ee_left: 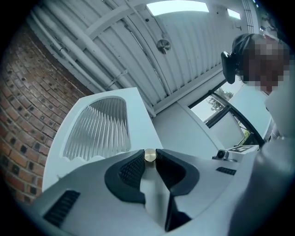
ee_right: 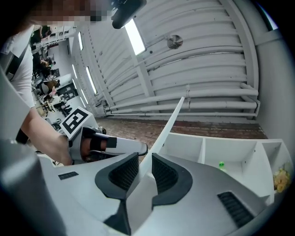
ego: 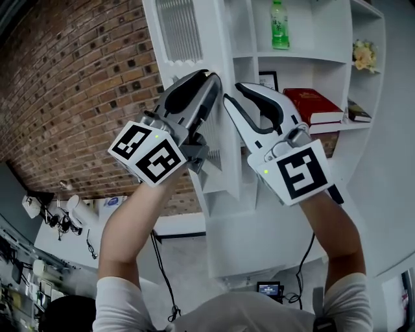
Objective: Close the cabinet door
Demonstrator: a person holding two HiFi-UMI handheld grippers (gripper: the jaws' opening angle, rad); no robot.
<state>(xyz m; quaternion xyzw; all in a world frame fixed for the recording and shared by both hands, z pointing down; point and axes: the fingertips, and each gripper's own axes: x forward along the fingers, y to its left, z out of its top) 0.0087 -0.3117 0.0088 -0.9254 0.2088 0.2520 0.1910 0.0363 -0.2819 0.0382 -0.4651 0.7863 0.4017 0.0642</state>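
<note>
Left tool (ee_left: 148, 159) pinches the knob (ee_left: 150, 156), right tool (ee_right: 144, 162) the cabinet door (ee_right: 171, 120); shelves (ego: 314, 57) hold a bottle (ego: 279, 26) and book (ego: 316, 104).

Red brick wall (ego: 71, 84) at left. Open white shelves (ego: 324, 58) at right, with green bottle (ego: 279, 26), red book (ego: 318, 104), pale flowers (ego: 364, 55). Overhead, white ribbed ceiling (ee_left: 198, 55), pipes (ee_left: 64, 44), lit panel (ee_left: 177, 7). Black-framed window (ee_left: 221, 99) beyond. Grey floor (ego: 188, 259) with black cables (ego: 162, 269). Cluttered bench (ego: 58, 214) lower left.
</note>
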